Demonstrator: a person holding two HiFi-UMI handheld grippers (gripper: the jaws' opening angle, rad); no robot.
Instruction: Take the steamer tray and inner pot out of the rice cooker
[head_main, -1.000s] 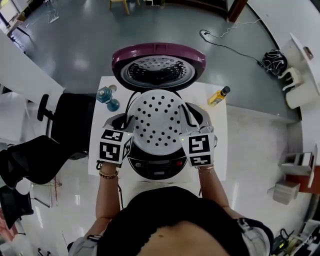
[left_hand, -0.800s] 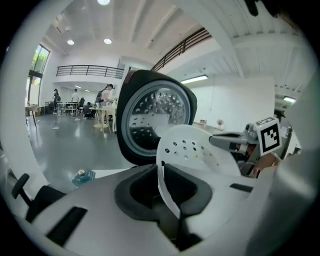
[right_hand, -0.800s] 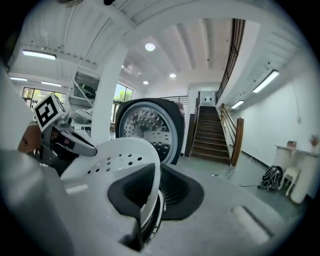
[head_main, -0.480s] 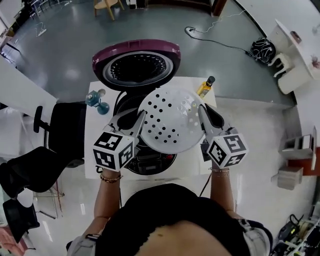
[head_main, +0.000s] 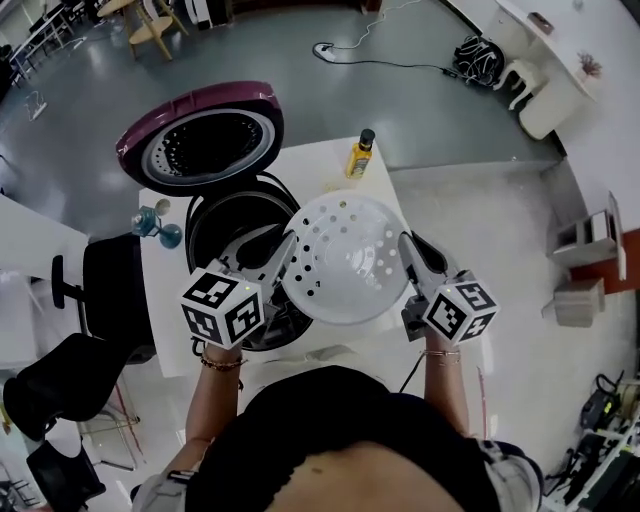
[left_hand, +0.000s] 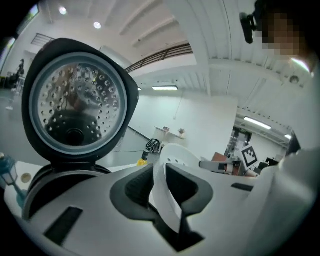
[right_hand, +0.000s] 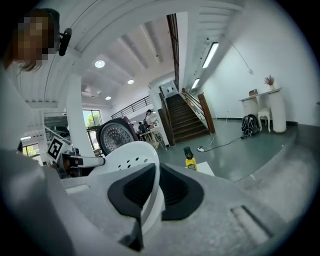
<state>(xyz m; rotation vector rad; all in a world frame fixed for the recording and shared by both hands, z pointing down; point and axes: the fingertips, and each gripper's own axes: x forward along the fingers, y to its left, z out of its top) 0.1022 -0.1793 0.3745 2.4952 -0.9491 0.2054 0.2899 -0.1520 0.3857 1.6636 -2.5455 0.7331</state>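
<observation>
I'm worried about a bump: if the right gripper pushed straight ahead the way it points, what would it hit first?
The right gripper is clamped on the white steamer tray, which would travel along. Beyond, the yellow bottle looks first in line, though depth is unclear.

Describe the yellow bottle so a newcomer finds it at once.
Find the white table carrying the black rice cooker with the open maroon lid. At the table's far corner, right of the lid, stands the small yellow bottle with a black cap, upright; nothing else there is yellow.
</observation>
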